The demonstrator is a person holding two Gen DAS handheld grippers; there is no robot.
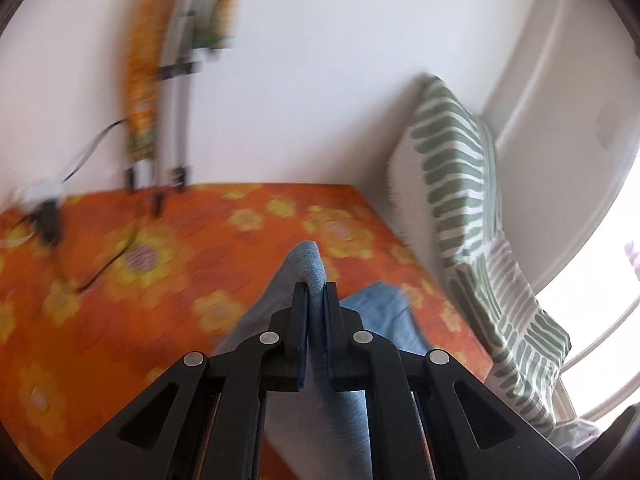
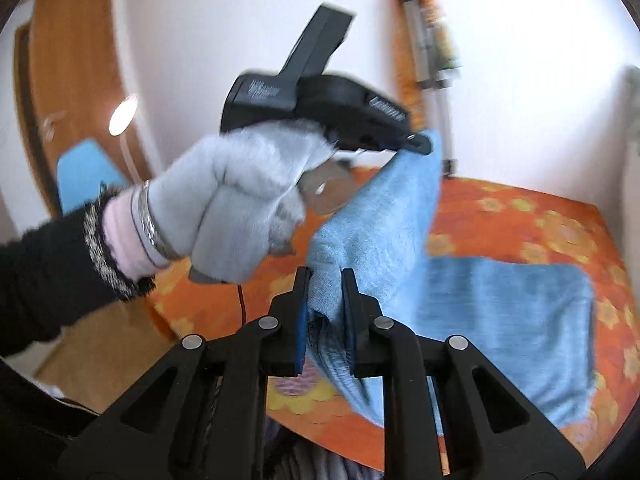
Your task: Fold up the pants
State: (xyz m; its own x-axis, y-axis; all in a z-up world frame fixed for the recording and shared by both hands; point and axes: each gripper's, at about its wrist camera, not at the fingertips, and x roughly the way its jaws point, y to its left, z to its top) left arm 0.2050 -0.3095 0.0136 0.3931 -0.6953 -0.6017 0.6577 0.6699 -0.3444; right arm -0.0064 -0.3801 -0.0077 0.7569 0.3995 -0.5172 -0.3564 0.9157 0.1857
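Note:
The light blue pants (image 2: pixel 500 320) lie partly on an orange flowered surface (image 2: pixel 520 216), with one end lifted. My right gripper (image 2: pixel 326 276) is shut on a bunched edge of the pants. My left gripper (image 2: pixel 420 145), held by a grey-gloved hand (image 2: pixel 240 200), is shut on another part of the same edge, higher up and farther away. In the left wrist view the left gripper (image 1: pixel 316 286) pinches a fold of the blue pants (image 1: pixel 308 264) above the orange surface (image 1: pixel 160 240).
A green and white striped cushion (image 1: pixel 460 184) leans on the wall at the right. A folded stand (image 1: pixel 172 92) and a black cable (image 1: pixel 104 256) are at the far left of the surface. A wooden door (image 2: pixel 72 80) is behind the hand.

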